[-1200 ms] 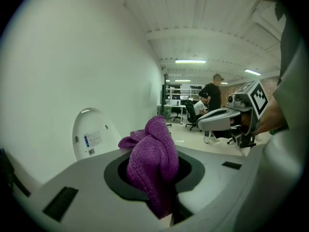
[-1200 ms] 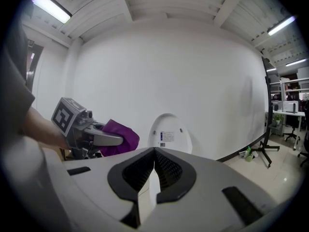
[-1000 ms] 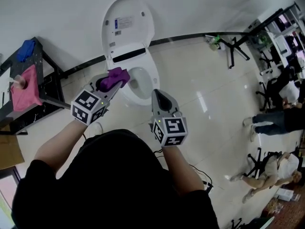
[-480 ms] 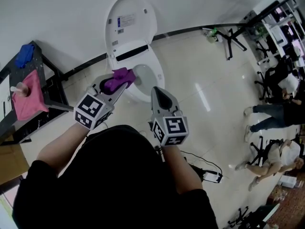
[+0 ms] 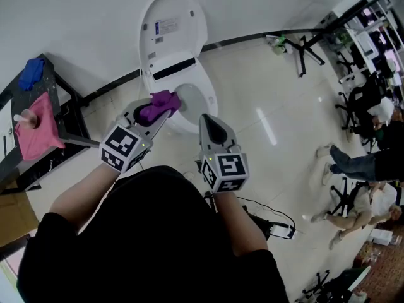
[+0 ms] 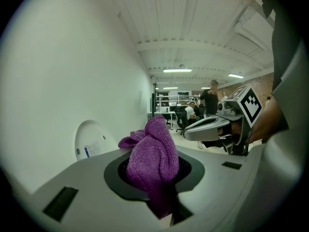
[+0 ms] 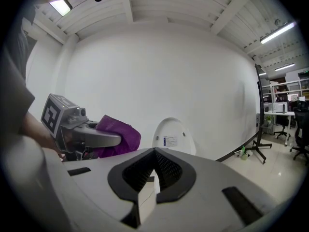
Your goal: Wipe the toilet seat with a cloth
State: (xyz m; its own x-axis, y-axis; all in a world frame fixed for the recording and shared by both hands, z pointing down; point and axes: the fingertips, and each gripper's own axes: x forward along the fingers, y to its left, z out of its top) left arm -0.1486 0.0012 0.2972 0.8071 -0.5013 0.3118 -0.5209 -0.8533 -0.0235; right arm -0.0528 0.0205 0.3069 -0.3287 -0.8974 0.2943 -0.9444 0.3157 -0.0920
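Observation:
A white toilet stands against the wall with its lid [image 5: 172,23] raised and its seat [image 5: 203,93] down. My left gripper [image 5: 165,108] is shut on a bunched purple cloth [image 5: 160,102], held above the seat's left front rim. In the left gripper view the cloth [image 6: 153,161] bulges out from between the jaws, with the lid [image 6: 91,139] behind. My right gripper [image 5: 205,120] hangs shut and empty just in front of the bowl. Its own view shows the lid [image 7: 172,137] ahead and the purple cloth [image 7: 119,136] at the left.
A black table [image 5: 66,115] at the left carries a pink cloth [image 5: 36,126] and a blue cloth [image 5: 31,72]. A cable with a power strip [image 5: 279,230] lies on the floor behind me. People [image 5: 360,163] sit at the far right near a black stand [image 5: 308,55].
My left gripper has carried the purple cloth a little forward and right, nearer the bowl. The right gripper has hardly moved.

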